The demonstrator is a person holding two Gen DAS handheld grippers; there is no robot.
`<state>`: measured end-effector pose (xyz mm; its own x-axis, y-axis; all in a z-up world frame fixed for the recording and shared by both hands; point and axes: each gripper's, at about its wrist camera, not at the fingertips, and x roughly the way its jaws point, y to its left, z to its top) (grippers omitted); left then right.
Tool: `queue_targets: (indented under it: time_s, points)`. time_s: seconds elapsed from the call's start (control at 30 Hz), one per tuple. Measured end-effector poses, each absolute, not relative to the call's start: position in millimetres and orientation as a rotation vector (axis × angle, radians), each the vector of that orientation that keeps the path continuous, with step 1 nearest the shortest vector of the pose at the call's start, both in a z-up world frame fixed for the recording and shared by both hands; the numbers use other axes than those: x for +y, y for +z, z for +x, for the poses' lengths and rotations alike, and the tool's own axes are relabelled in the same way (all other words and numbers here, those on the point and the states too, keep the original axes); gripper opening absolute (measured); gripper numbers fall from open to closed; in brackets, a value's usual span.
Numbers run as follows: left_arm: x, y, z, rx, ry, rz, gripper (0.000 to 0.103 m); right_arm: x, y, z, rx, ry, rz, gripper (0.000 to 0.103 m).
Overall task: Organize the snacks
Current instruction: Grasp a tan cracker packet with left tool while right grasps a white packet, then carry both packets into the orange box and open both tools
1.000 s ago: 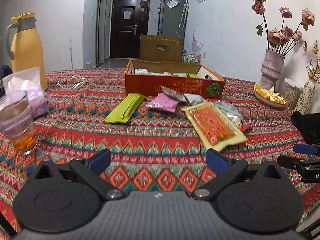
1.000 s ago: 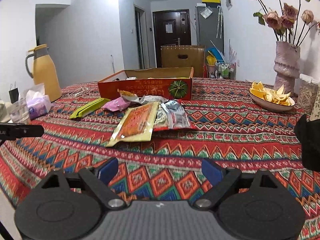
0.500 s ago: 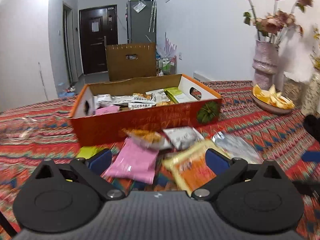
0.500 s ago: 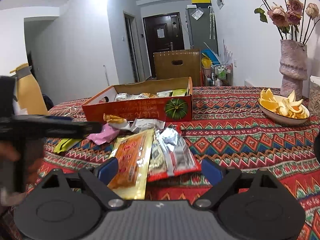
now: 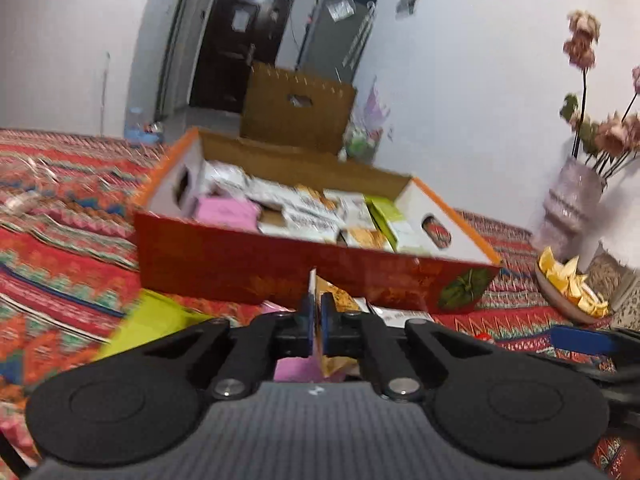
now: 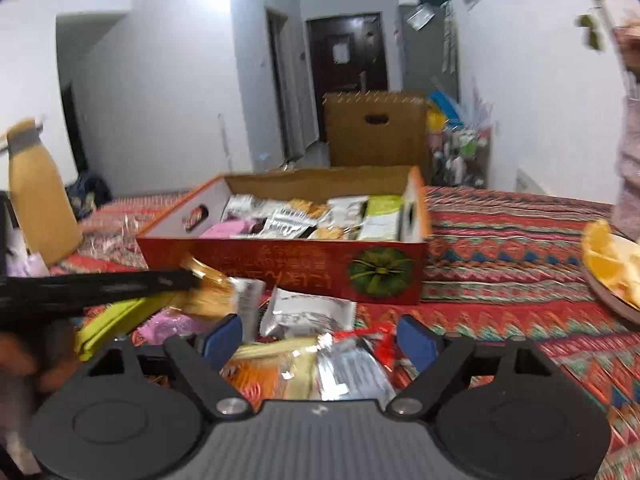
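Left gripper [image 5: 315, 322], lower centre of its wrist frame, was pinched tight on the edge of an orange-gold snack packet [image 5: 334, 300] just in front of the red box [image 5: 248, 264]. Right gripper [image 6: 320, 338] stood fairly wide, its jaws just having narrowed a little, pads touching nothing, above loose packets [image 6: 308, 316] on the tabletop [image 6: 500, 248]. The box, mid-frame, already held many packets. Orange slices sat on a plate [image 6: 604, 284] at right edge.
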<state>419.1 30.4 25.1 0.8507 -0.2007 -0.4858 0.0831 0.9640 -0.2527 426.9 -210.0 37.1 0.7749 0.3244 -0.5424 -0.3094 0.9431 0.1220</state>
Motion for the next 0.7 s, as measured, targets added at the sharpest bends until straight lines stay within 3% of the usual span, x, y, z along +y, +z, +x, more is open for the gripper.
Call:
queue_targets:
  time_s: [0.17,0.27,0.3,0.4,0.5,0.7]
  points:
    - [49,55,404,0.466,-0.123,-0.225,0.004,-167,19,479,0.671,0.317,-0.079,0.068]
    - [54,59,403,0.455,-0.109,-0.222,0.004,-161,3,505,0.763,0.296,-0.016,0.056]
    - [54,59,403,0.463,-0.109,-0.223,0.004,-161,-2,508,0.772,0.291,0.005,0.057]
    - [53,60,404,0.474,-0.124,-0.224,0.004,-163,-6,506,0.739,0.298,0.019,0.057]
    - [51,63,400,0.467,-0.146,-0.226,0.004,-157,-7,498,0.706,0.297,-0.022,0.046]
    - [47,76,386,0.421,-0.147,-0.221,0.004,-144,-6,502,0.737,0.331,-0.005,0.052]
